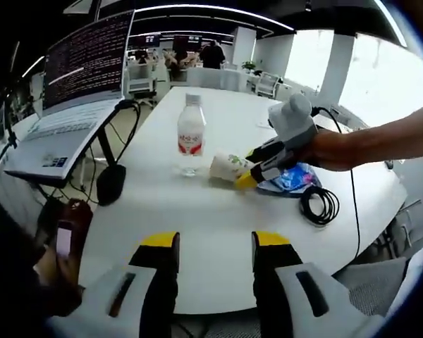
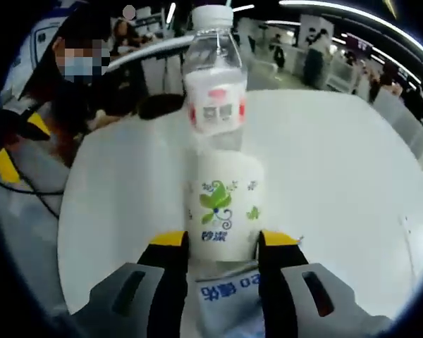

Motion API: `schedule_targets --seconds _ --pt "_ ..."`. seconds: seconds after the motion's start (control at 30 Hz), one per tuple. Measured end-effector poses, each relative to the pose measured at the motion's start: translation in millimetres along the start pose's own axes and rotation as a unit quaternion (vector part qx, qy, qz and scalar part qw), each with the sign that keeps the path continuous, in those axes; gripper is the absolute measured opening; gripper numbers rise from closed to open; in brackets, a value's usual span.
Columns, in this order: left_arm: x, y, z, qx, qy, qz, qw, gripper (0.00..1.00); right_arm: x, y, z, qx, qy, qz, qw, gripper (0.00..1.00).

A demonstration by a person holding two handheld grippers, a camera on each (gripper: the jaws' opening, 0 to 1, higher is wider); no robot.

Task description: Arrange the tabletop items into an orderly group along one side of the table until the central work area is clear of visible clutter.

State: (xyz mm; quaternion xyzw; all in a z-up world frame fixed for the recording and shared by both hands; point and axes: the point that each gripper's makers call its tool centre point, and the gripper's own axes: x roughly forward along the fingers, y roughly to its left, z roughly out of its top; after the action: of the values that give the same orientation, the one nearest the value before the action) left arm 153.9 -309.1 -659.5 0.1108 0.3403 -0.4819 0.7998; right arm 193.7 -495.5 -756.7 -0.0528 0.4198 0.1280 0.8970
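Note:
A white paper cup (image 2: 223,204) with a green leaf print sits between my right gripper's (image 2: 224,241) yellow-tipped jaws, which press on both its sides. Right behind it stands a clear water bottle (image 2: 213,77) with a red and white label. In the left gripper view the cup (image 1: 228,167) is tilted on its side beside the bottle (image 1: 191,134), with the right gripper (image 1: 248,172) reaching in from the right in a person's hand. My left gripper (image 1: 216,243) is open near the table's front edge, with nothing in it.
A blue packet (image 1: 292,177) lies under the right gripper, next to a coiled black cable (image 1: 319,204). At the left an open laptop (image 1: 70,91) stands on a raised stand with a black mouse (image 1: 111,183) beside it. The white table (image 1: 218,113) is round.

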Motion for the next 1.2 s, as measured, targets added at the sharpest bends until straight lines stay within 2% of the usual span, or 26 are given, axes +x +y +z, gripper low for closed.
schedule_targets --seconds 0.53,0.93,1.2 --pt "1.7 -2.9 -2.9 0.001 0.003 -0.002 1.0000 0.39 -7.9 8.4 -1.1 0.010 -0.006 0.009 0.9999 0.37" --pt "6.4 -11.7 -7.1 -0.001 0.008 -0.012 0.9999 0.39 -29.5 11.8 2.1 0.013 -0.029 -0.002 0.9995 0.37" --pt "9.7 -16.0 -6.3 0.001 0.010 -0.020 0.9997 0.39 -37.8 14.5 -2.8 0.016 -0.034 -0.004 0.9993 0.36"
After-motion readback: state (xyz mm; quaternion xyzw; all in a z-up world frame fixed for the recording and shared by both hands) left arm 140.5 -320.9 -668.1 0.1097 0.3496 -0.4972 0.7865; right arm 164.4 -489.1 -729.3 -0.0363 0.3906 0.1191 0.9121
